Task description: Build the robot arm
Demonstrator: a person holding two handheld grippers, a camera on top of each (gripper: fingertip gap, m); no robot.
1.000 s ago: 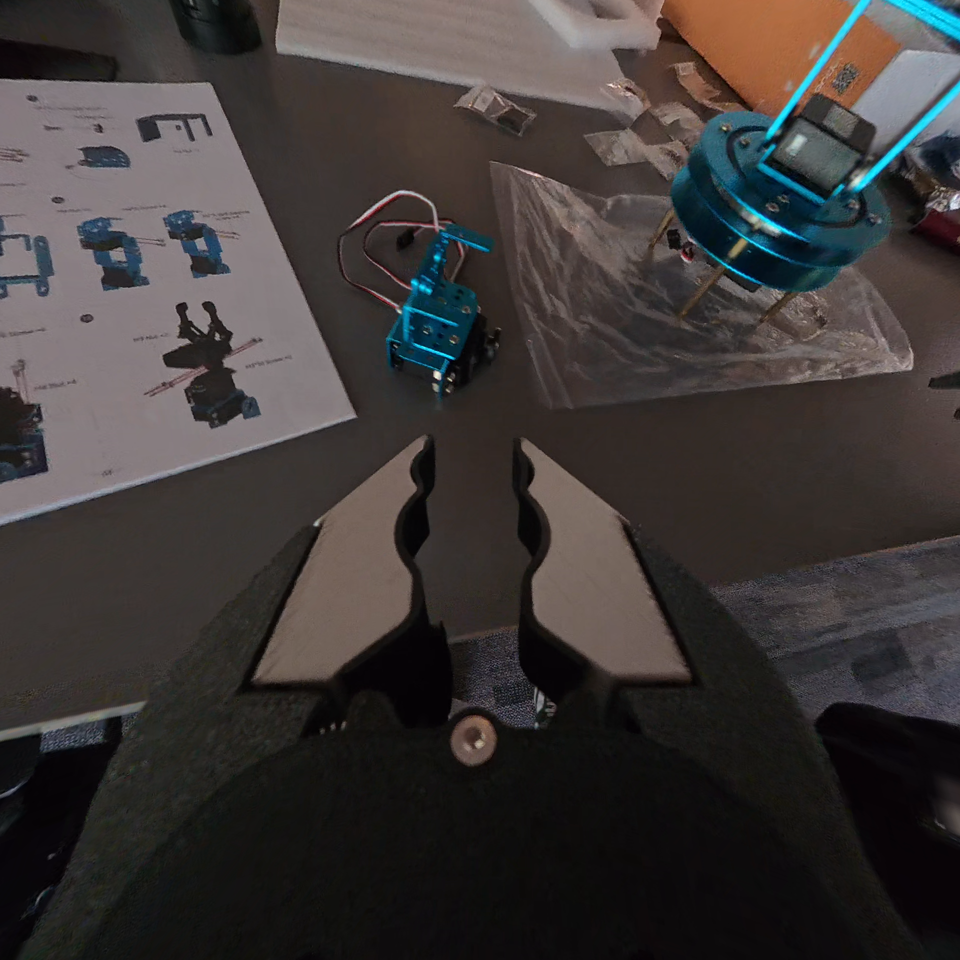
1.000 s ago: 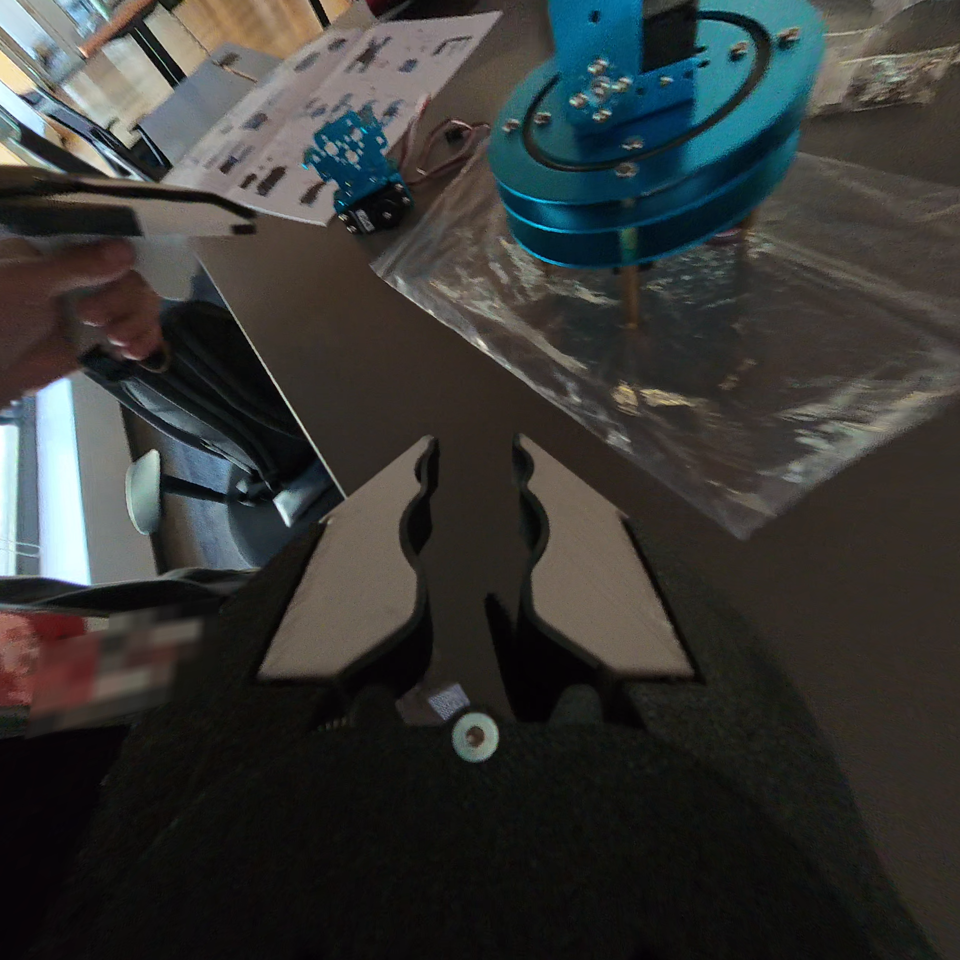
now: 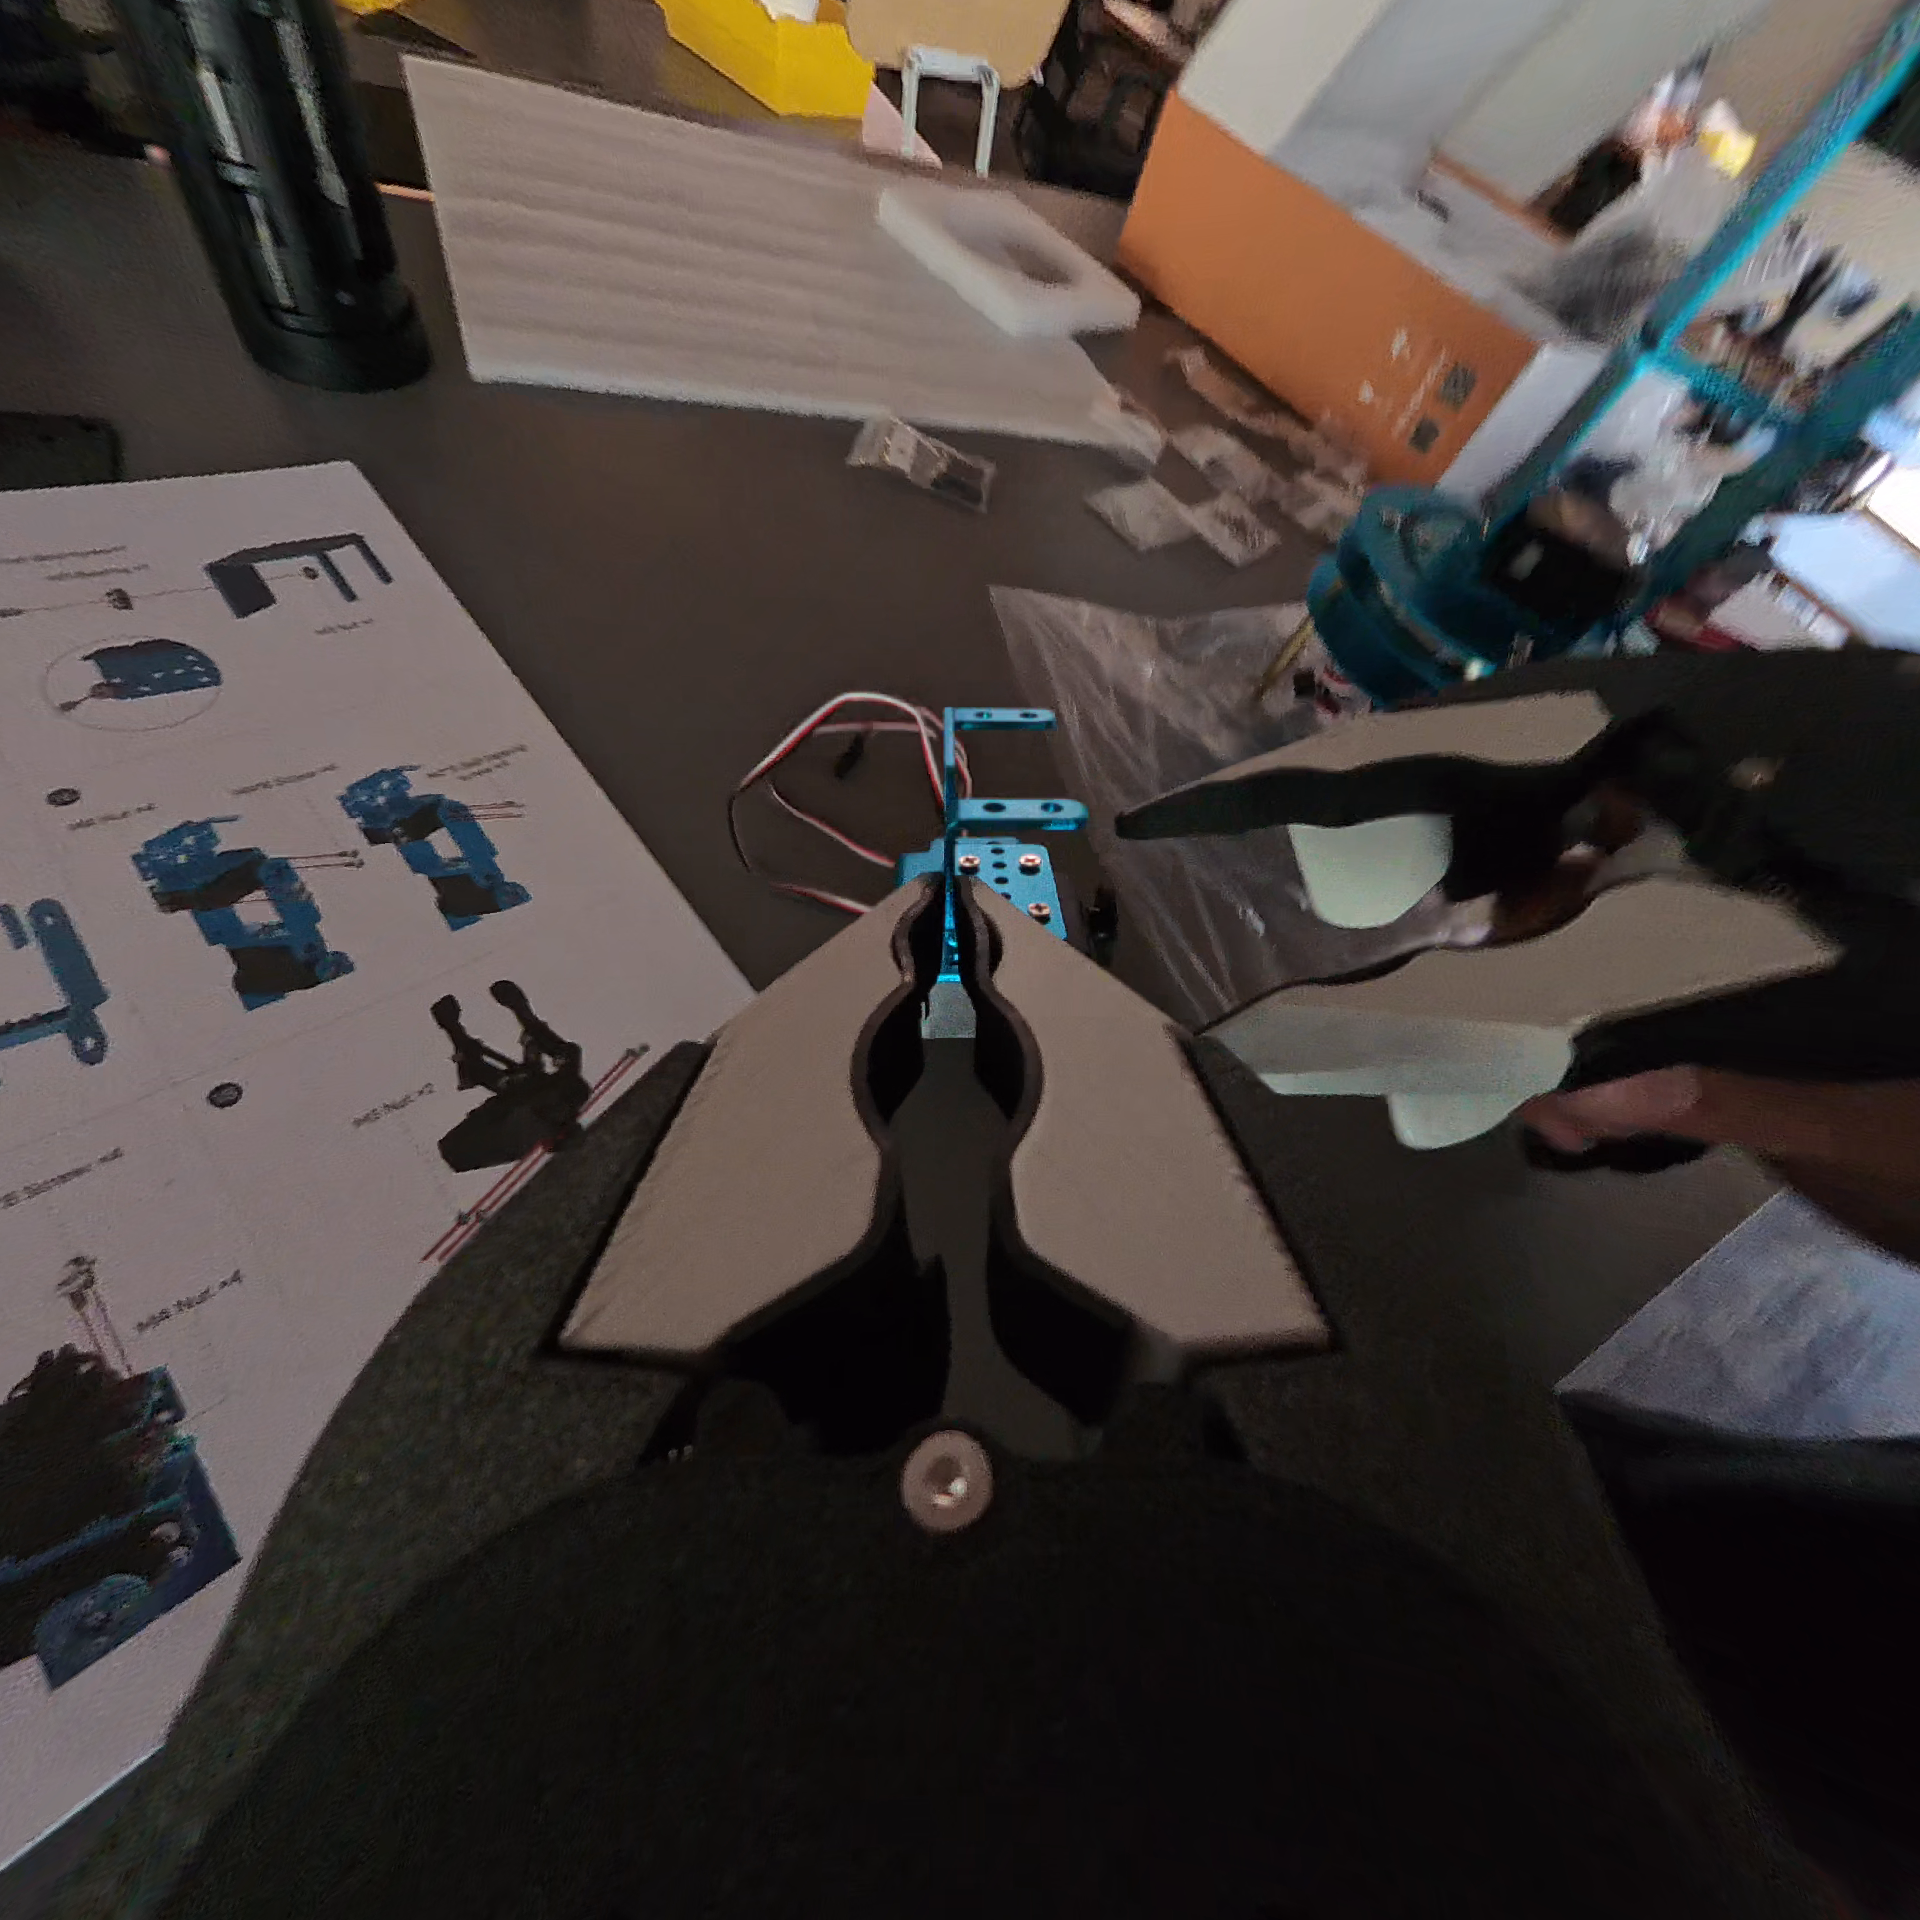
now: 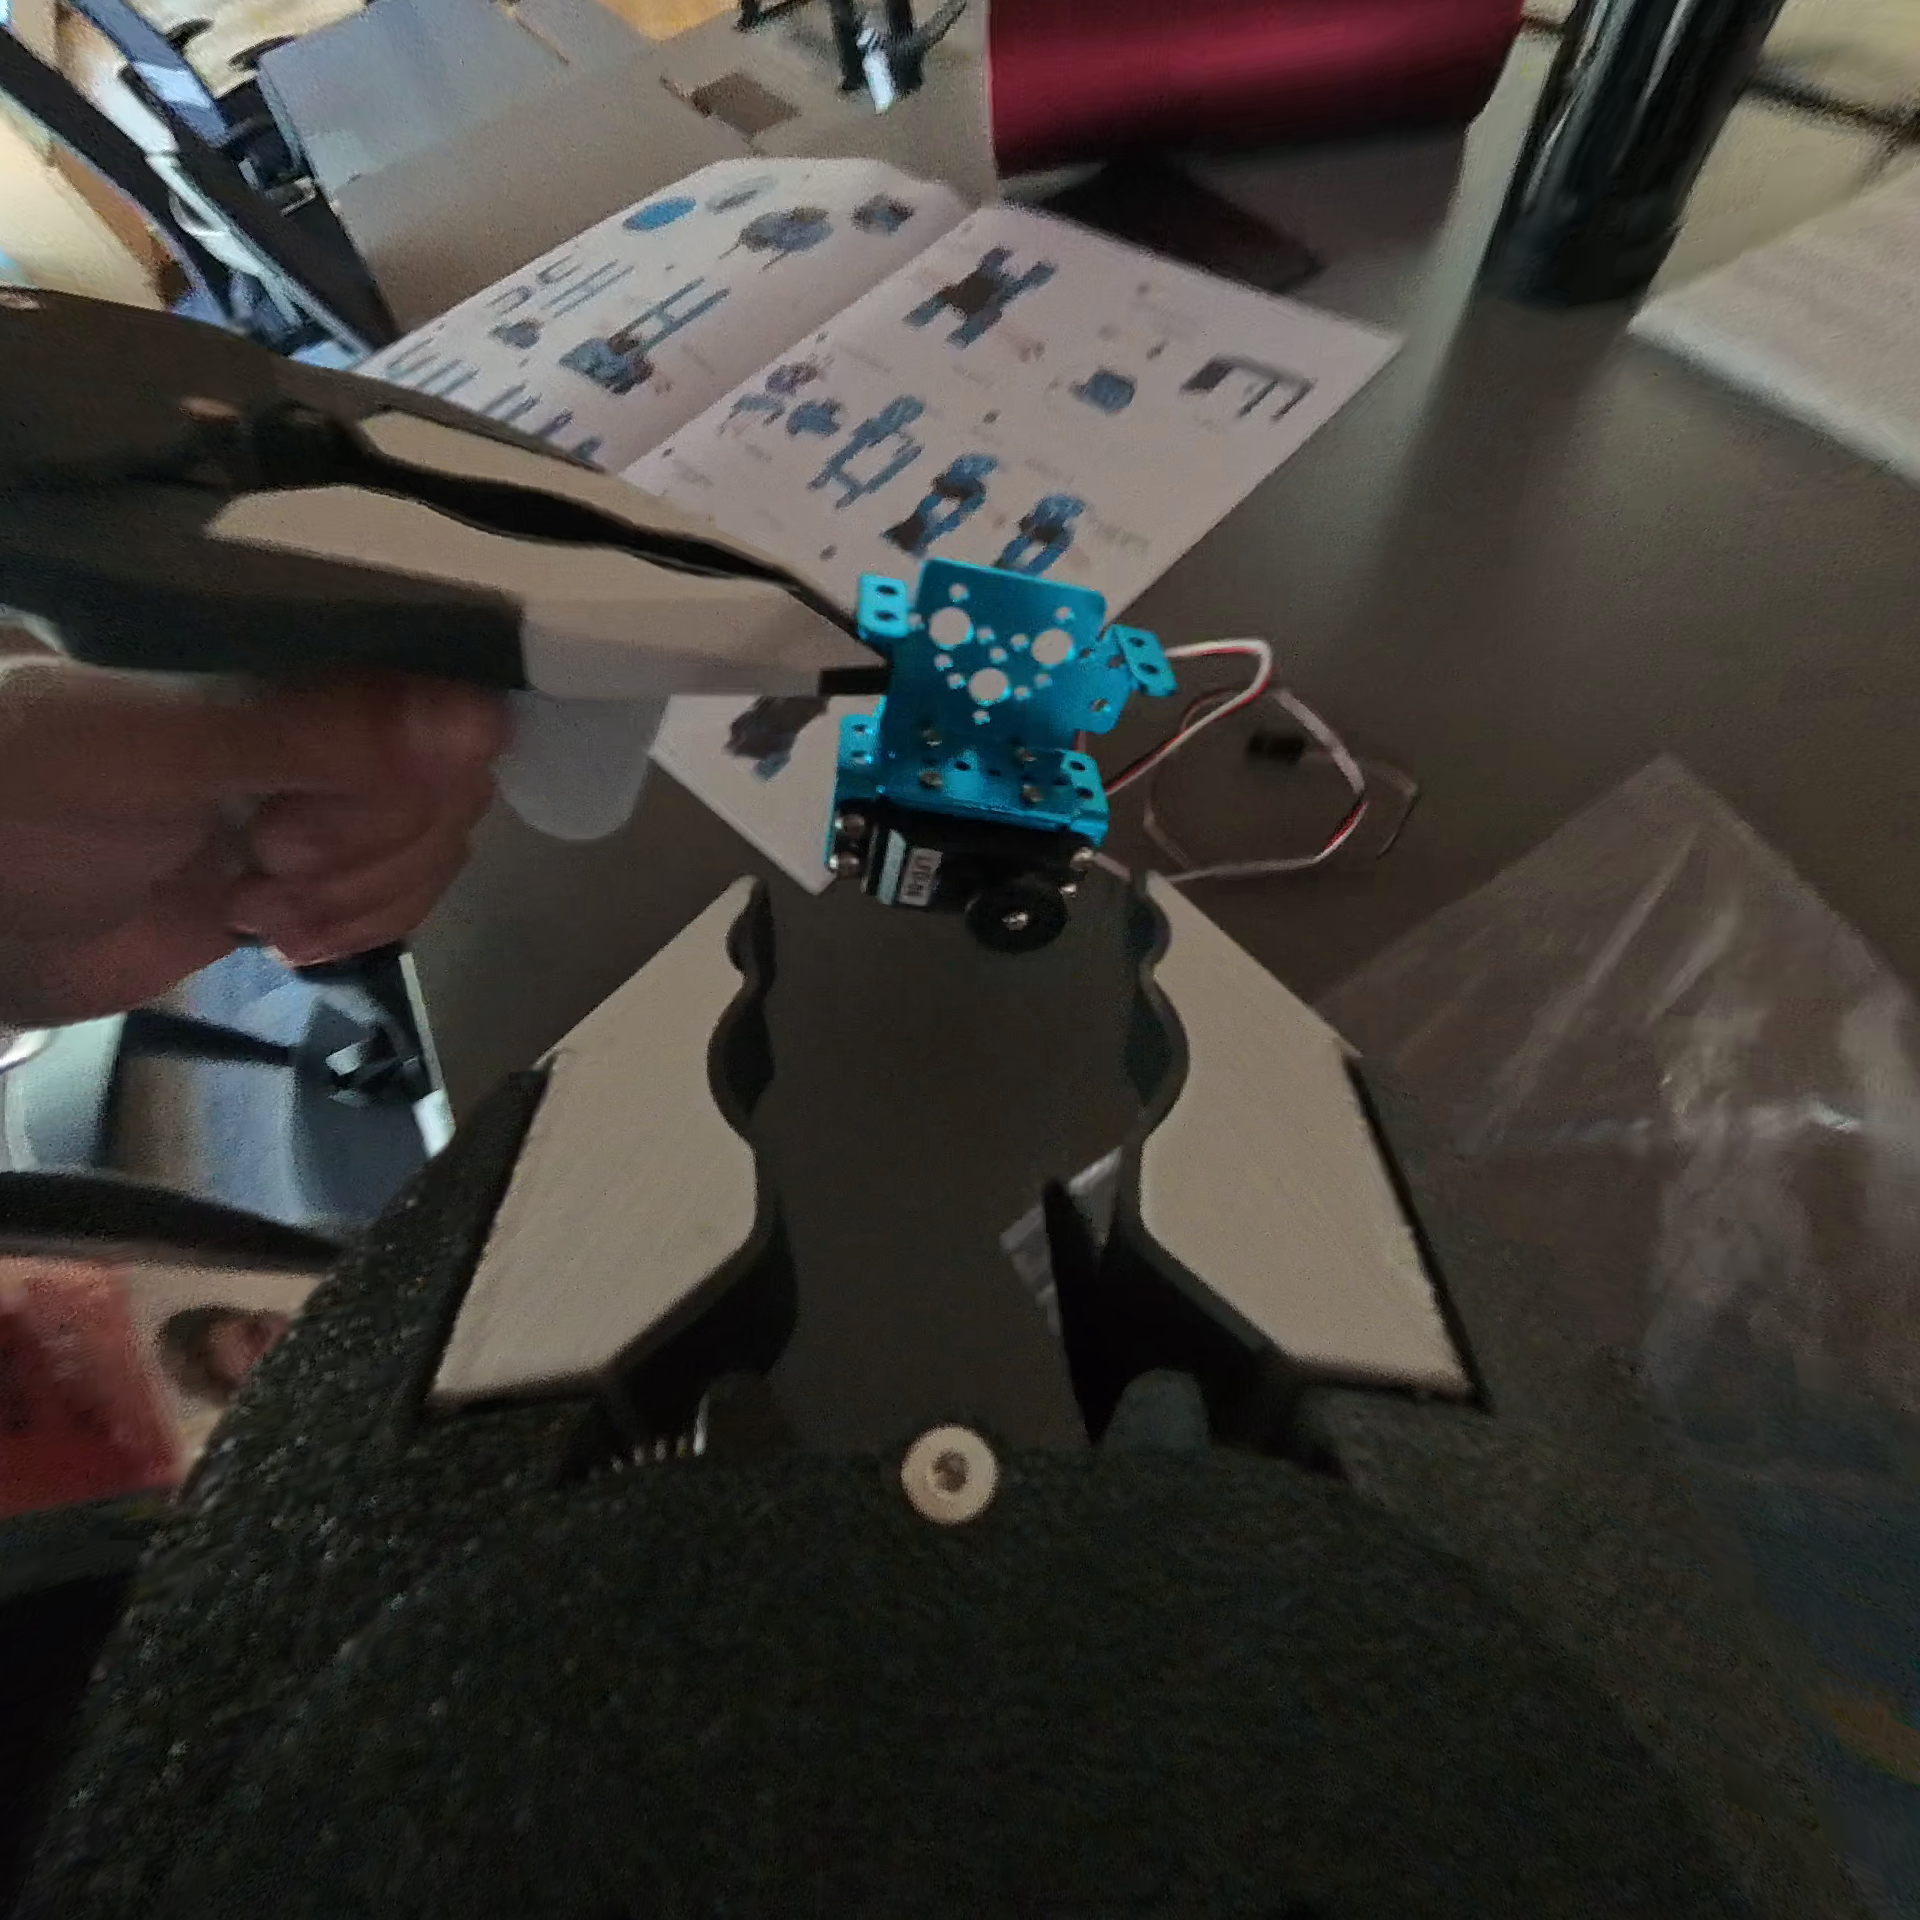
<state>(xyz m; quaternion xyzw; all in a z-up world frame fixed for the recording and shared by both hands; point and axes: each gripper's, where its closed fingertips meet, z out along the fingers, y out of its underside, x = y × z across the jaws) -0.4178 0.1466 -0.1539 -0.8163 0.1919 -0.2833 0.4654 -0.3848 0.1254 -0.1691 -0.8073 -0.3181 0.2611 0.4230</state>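
The left gripper pinched a small blue perforated metal bracket with a black servo, lifted just above the dark table beside a printed instruction sheet. The right gripper hung spread apart and empty, just short of the servo.

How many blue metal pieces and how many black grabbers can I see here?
Blue metal pieces: 2, the small bracket with a motor and the round base with a frame.
Black grabbers: 2, the left gripper, shut on the bracket, and the right gripper, open.
Total: 4.
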